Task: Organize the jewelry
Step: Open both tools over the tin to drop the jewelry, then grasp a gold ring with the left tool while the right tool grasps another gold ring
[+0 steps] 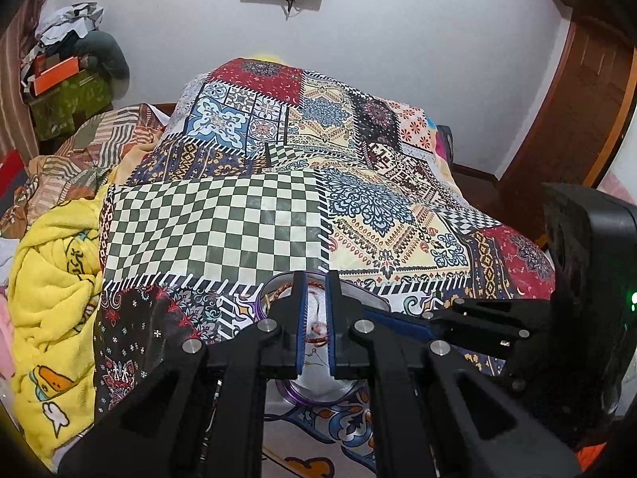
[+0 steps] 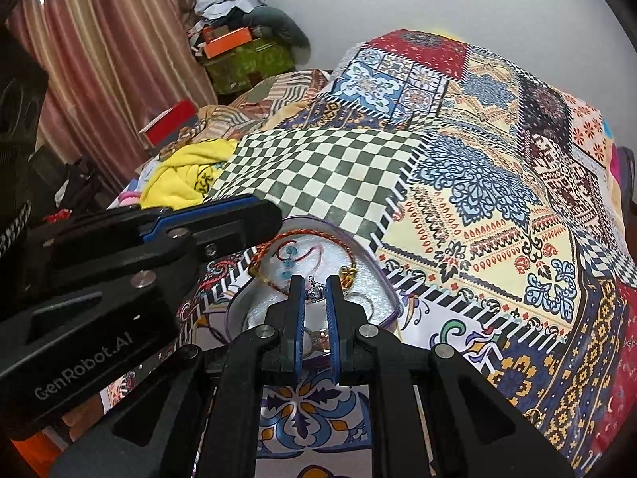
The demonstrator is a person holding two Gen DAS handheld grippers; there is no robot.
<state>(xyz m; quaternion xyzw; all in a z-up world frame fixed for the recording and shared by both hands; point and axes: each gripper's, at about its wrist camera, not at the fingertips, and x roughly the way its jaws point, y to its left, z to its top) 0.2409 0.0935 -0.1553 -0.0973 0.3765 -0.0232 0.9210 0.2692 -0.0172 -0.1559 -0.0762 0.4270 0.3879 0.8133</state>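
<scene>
Both my left tongs (image 1: 315, 279) and right tongs (image 2: 315, 282) hang narrowly parted, gripping nothing, over the shallow purple-rimmed clear tray (image 2: 388, 285) on the patchwork-print bedspread (image 2: 497, 207). In the tray lie a braided orange-red cord bracelet (image 2: 306, 234) and a small silver charm (image 2: 314, 290).

A shallow tray (image 2: 388, 285) with a purple-tinted clear rim and white foam lining lies flat at lower centre of the right wrist frame, partly hidden. In it, a braided orange-red cord (image 2: 314, 234) curves along the far rim to a gold clasp (image 2: 347, 273) at right. A thin red bracelet (image 2: 296, 254) with pale blue beads lies at the middle. A small silver charm (image 2: 314, 291) sits just nearer, beside the clasp. Another piece lower down is unclear.
</scene>
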